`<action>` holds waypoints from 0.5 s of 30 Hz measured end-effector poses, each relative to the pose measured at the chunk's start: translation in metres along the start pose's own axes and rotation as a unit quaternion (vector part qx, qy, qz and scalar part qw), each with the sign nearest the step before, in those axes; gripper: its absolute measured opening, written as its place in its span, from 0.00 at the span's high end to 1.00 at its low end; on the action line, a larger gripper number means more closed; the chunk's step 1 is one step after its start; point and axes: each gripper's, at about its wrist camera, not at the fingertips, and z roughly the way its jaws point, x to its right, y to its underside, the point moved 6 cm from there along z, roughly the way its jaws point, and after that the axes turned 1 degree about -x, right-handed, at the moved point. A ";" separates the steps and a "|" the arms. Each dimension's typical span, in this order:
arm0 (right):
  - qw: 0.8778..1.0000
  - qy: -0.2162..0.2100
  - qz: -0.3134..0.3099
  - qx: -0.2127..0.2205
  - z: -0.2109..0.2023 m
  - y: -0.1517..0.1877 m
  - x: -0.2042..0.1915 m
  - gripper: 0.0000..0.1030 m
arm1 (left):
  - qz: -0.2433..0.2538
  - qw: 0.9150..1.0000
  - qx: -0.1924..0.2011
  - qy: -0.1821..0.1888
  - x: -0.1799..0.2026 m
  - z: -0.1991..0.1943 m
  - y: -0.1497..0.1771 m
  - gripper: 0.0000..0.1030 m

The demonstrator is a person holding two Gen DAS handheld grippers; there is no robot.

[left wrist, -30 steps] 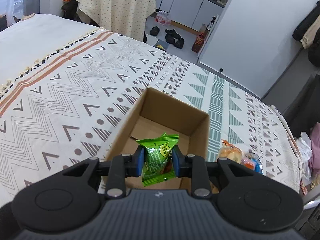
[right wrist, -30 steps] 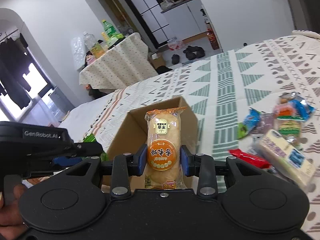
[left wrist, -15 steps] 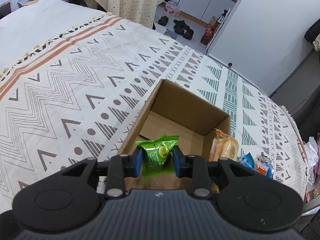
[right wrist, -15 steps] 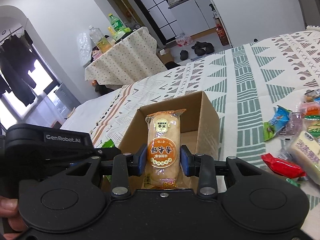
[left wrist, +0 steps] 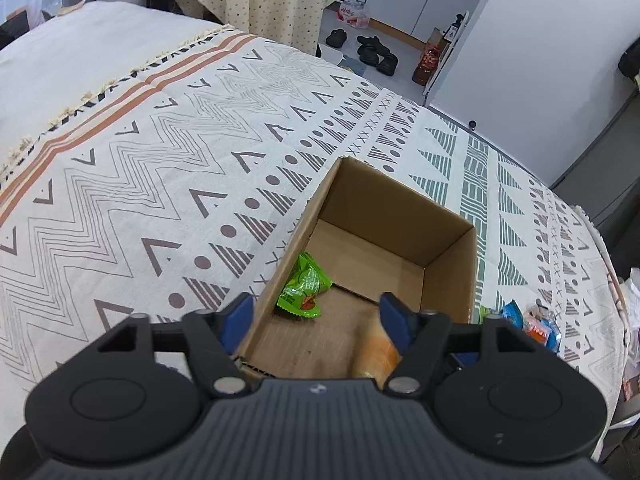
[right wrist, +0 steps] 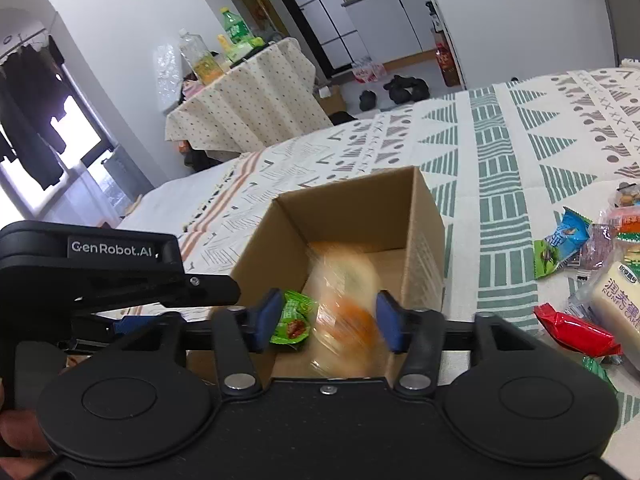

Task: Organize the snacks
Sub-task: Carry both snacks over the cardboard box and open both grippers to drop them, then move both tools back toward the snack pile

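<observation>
An open cardboard box [left wrist: 452, 276] [right wrist: 424, 240] stands on the patterned bedspread. A green snack packet [left wrist: 306, 286] [right wrist: 294, 318] lies inside it against the left wall. My left gripper [left wrist: 316, 316] hovers over the box's near edge, its jaws opening with nothing gripped between them. A clear-wrapped orange bun [right wrist: 344, 308] is blurred, dropping into the box; its end shows in the left wrist view [left wrist: 376, 350]. My right gripper [right wrist: 326, 322] is over the box, jaws opening, and the pads stand apart from the bun.
A pile of loose wrapped snacks [right wrist: 588, 264] [left wrist: 528, 320] lies on the bedspread right of the box, among them a red packet [right wrist: 572, 330] and a pale cake bar [right wrist: 618, 304]. The other gripper's black body [right wrist: 100, 272] sits left of the box. A cloth-covered table [right wrist: 248, 104] stands beyond the bed.
Both grippers opened. The green packet left the left jaws and now lies in the box. The bun slipped from the right jaws and is falling in.
</observation>
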 end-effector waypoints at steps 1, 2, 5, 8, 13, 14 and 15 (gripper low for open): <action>1.000 0.000 -0.001 0.001 -0.003 0.000 -0.001 0.42 | 0.006 1.000 0.001 -0.001 0.001 -0.002 0.001 0.28; 1.000 -0.001 -0.001 0.002 -0.005 0.001 -0.002 0.41 | 0.011 1.000 0.002 -0.002 0.002 -0.004 0.002 0.28; 1.000 -0.008 -0.008 0.000 -0.014 0.003 -0.004 0.34 | 0.017 1.000 0.006 0.001 0.003 -0.012 0.005 0.24; 1.000 -0.001 -0.003 0.003 -0.024 0.002 -0.004 0.22 | 0.020 1.000 0.010 -0.007 0.002 -0.020 0.009 0.19; 1.000 0.009 -0.010 0.008 -0.042 -0.001 0.000 0.18 | 0.018 1.000 0.018 -0.016 0.001 -0.032 0.017 0.16; 1.000 0.011 -0.010 0.009 -0.045 -0.001 0.002 0.17 | 0.018 0.999 0.024 -0.017 0.002 -0.034 0.018 0.16; 1.000 0.022 -0.010 0.010 -0.048 -0.001 0.004 0.16 | 0.018 0.999 0.029 -0.021 0.002 -0.036 0.019 0.12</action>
